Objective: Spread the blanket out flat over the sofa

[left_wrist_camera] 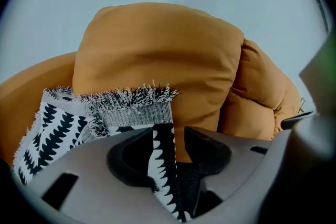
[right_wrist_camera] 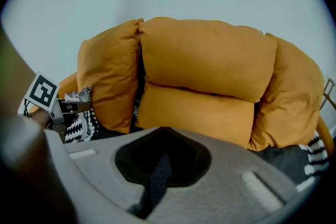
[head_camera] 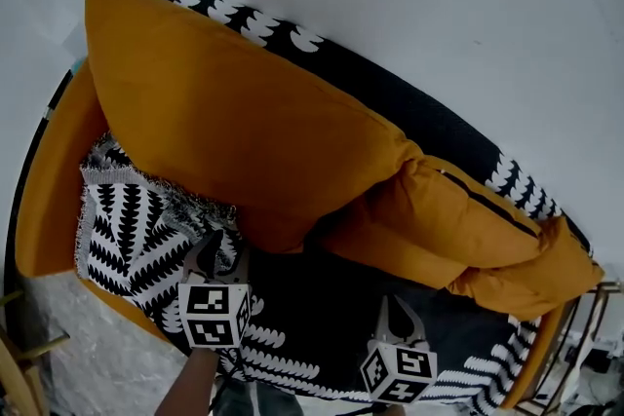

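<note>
**couchguy:** Head view first, where's the blanket at?

**tessa_k:** The blanket (head_camera: 136, 234) is on the seat of the orange sofa (head_camera: 49, 190). It's rumpled at the left end, with the dark part running across the seat to the right. More of it hangs over the back, behind the cushions (head_camera: 244, 122). The left gripper (head_camera: 219, 253) is down on the patterned heap, and the right gripper (head_camera: 395, 312) is on the dark stretch further right.

**couchguy:** And the left gripper view?

**tessa_k:** It's clamped on the blanket (left_wrist_camera: 163, 162). A black strip with white zigzags runs up between the jaws. The fringed edge (left_wrist_camera: 131, 97) stands above them, against the big cushion.

**couchguy:** Right gripper view?

**tessa_k:** Same deal, jaws pinched on a dark fold of blanket (right_wrist_camera: 156, 178). The cushions fill the background. The left gripper's marker cube (right_wrist_camera: 42, 91) shows far left, just beside the patterned bit.
</note>
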Available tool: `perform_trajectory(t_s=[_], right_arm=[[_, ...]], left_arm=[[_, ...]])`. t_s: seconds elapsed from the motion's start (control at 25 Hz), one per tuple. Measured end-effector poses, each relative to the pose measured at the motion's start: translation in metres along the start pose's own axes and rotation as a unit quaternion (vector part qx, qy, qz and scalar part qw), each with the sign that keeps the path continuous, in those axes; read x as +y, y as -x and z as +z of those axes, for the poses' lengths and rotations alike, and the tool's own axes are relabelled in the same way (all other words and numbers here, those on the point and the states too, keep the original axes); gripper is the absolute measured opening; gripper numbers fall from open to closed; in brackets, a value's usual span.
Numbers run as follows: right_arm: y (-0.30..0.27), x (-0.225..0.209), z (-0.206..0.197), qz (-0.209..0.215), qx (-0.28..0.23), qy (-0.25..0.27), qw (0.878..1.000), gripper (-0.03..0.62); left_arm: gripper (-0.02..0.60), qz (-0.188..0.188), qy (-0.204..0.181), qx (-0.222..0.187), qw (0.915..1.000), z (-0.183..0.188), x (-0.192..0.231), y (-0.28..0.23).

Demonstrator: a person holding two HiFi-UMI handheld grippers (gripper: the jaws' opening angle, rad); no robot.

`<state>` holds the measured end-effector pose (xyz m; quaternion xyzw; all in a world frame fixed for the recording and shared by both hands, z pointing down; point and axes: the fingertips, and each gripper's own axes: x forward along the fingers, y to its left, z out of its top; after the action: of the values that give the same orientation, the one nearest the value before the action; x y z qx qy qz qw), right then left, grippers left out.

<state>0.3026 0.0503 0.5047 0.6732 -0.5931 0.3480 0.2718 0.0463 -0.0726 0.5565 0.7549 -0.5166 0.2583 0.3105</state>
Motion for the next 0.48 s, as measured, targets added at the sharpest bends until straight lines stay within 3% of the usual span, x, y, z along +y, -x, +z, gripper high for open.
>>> perform_trajectory(t_s=[0.48], right_arm=[[-0.008,-0.009,-0.005,-0.007,0.01,-0.007,1.0,0.005]], left_arm=[[0.181,-0.006,0.019,-0.01,0.9997,0.006,0.001,-0.023]])
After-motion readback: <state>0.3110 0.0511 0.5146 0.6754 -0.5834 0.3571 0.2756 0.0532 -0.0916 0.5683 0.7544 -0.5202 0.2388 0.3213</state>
